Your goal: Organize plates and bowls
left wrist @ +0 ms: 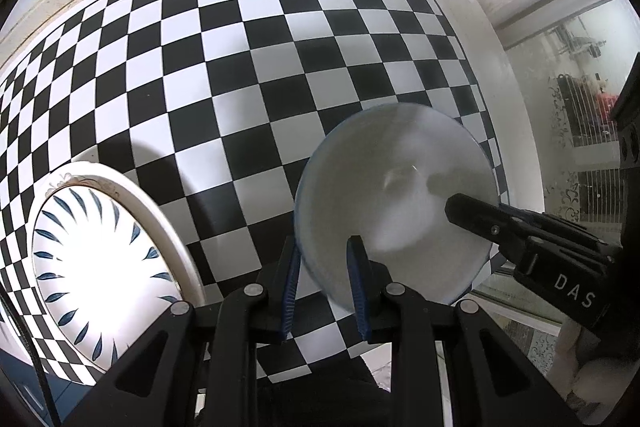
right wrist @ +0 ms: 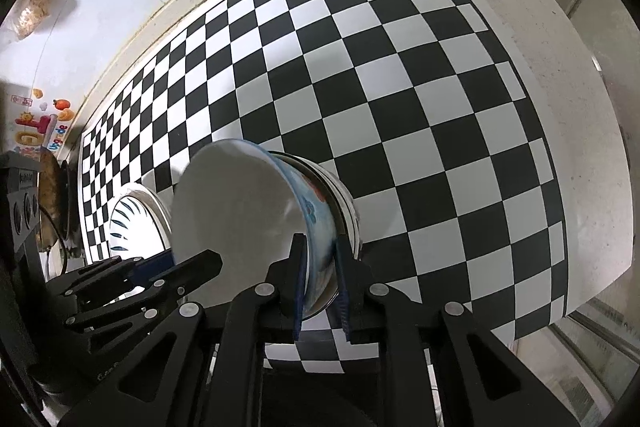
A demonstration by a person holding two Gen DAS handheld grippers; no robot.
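A white bowl point(left wrist: 400, 195) with a blue patterned outside point(right wrist: 316, 223) is held over the checkered mat by both grippers. My left gripper point(left wrist: 326, 263) is shut on its near rim. My right gripper point(right wrist: 320, 259) is shut on the rim at the opposite side; its finger reaches into the bowl in the left wrist view point(left wrist: 480, 219). The bowl sits nested in a second bowl point(right wrist: 344, 199) below it. A white plate with blue leaf marks point(left wrist: 100, 267) lies to the left, also seen in the right wrist view point(right wrist: 132, 223).
The black-and-white checkered mat point(left wrist: 280, 47) covers a white countertop point(right wrist: 580, 107). A wall runs along the far edge. A stove with a pan point(right wrist: 48, 195) stands at the left. A glass door point(left wrist: 580, 107) is at the right.
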